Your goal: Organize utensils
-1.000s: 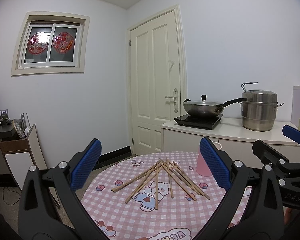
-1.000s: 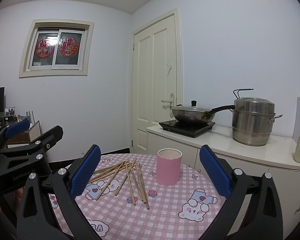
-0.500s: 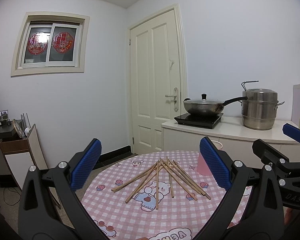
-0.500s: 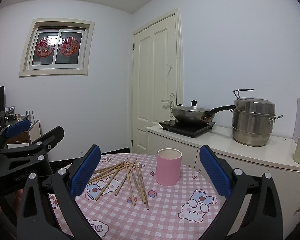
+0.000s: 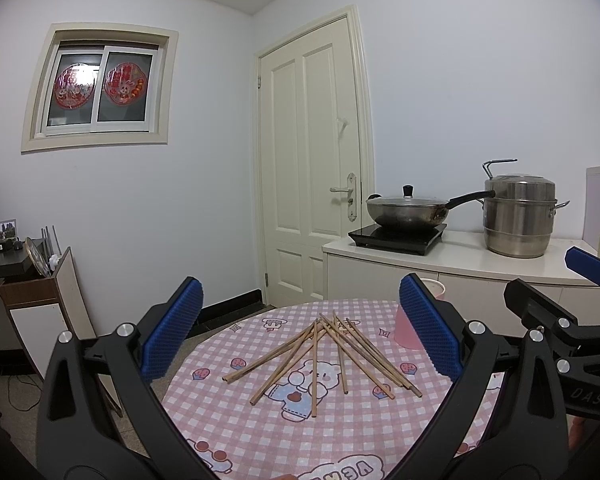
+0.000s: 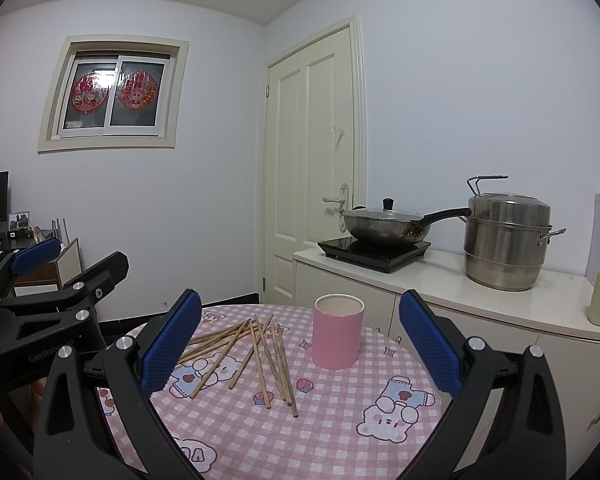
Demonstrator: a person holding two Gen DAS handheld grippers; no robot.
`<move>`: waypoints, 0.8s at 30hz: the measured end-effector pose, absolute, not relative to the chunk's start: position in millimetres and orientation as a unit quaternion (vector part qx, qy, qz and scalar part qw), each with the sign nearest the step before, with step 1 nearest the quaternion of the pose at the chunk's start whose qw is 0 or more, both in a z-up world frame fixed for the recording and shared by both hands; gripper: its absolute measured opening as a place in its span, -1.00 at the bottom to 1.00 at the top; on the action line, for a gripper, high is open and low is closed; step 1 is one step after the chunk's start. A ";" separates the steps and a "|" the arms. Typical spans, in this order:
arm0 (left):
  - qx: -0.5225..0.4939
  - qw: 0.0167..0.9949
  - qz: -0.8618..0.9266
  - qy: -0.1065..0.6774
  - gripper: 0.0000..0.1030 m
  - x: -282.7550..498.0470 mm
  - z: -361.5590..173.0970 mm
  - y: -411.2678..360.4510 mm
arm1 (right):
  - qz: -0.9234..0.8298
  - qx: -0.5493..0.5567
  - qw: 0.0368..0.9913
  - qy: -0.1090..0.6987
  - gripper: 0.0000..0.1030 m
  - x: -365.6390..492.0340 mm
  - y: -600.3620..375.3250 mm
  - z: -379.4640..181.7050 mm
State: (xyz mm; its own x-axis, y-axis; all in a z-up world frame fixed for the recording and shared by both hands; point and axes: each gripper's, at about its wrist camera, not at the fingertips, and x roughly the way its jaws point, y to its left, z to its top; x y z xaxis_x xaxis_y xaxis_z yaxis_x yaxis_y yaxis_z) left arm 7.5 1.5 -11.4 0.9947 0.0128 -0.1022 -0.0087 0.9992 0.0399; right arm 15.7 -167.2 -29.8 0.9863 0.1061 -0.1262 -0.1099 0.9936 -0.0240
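Both grippers, left (image 5: pixel 300 344) and right (image 6: pixel 300 344), hung released. The chopsticks (image 6: pixel 256 350) looked light, stiff and slippery; pinching one mid-length seemed safest.

Wooden chopsticks (image 6: pixel 256 354), matt; checked cloth tablecloth (image 6: pixel 340 420); shiny steel steamer pot (image 6: pixel 504 240).

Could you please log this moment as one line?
left gripper: open | right gripper: open | chopsticks: scattered on table | pink cup: upright, empty
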 end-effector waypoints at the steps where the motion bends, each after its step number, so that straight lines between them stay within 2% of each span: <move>1: 0.020 0.998 0.005 0.052 0.88 6.9 -11.5 2.0 | 0.054 -0.015 0.996 0.063 0.86 16.1 -167.3 -29.7; 24: 0.028 0.997 0.006 0.065 0.88 12.6 -12.9 -5.1 | 0.053 -0.014 0.996 0.075 0.86 20.5 -169.5 -29.2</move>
